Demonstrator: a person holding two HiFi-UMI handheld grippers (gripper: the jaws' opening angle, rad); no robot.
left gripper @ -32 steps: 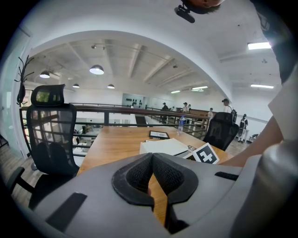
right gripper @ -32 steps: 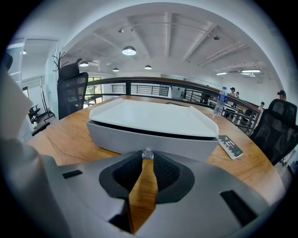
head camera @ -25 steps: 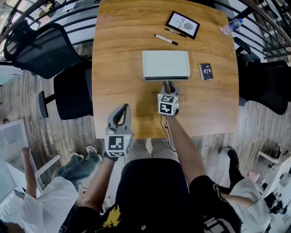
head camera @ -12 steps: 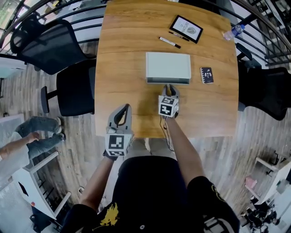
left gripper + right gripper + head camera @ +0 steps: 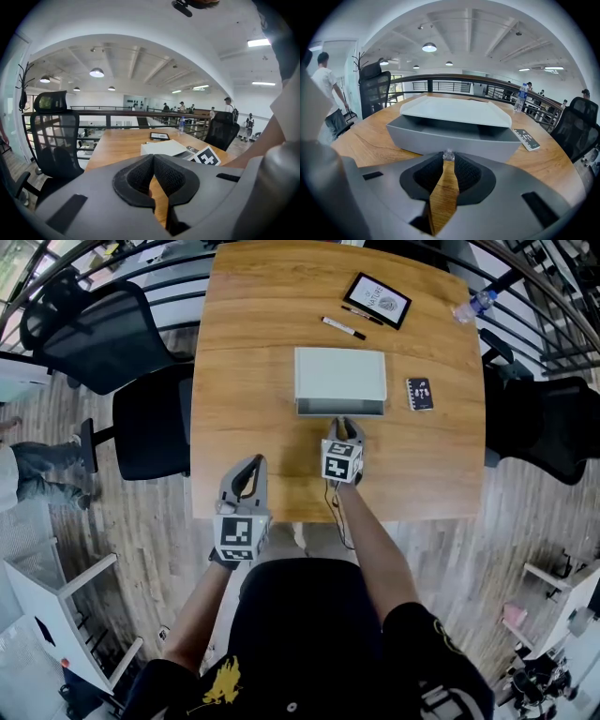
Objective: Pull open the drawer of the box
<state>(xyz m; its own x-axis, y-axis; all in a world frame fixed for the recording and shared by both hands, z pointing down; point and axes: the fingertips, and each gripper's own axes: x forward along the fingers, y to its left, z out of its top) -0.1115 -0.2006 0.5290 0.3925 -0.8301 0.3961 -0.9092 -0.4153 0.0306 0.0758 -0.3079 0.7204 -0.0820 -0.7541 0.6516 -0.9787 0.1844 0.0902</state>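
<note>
Box (image 5: 339,373): white-topped and rectangular, at the centre of the wooden table (image 5: 253,352), just above the middle of the head view.
Drawer (image 5: 452,138): grey, slid partly out of the box toward the person; its dark interior shows as a strip under the lid edge.
Knob (image 5: 448,154): small and clear, at the middle of the drawer front.
Right gripper (image 5: 345,425): just below the box in the head view; its 2 jaws pinch the knob between their tips.
Left gripper (image 5: 253,463): lower left of the box and well apart from it, over the table's near edge; its 2 jaws are pressed together with nothing between them.
Pen (image 5: 342,327): above the box, lying aslant.
Framed card (image 5: 377,300): upper right of the pen.
Dark booklet (image 5: 419,393): just right of the box.
Bottle (image 5: 472,306): at the table's upper right corner.
Black chairs (image 5: 89,334): 2 left of the table, 1 right of it.
</note>
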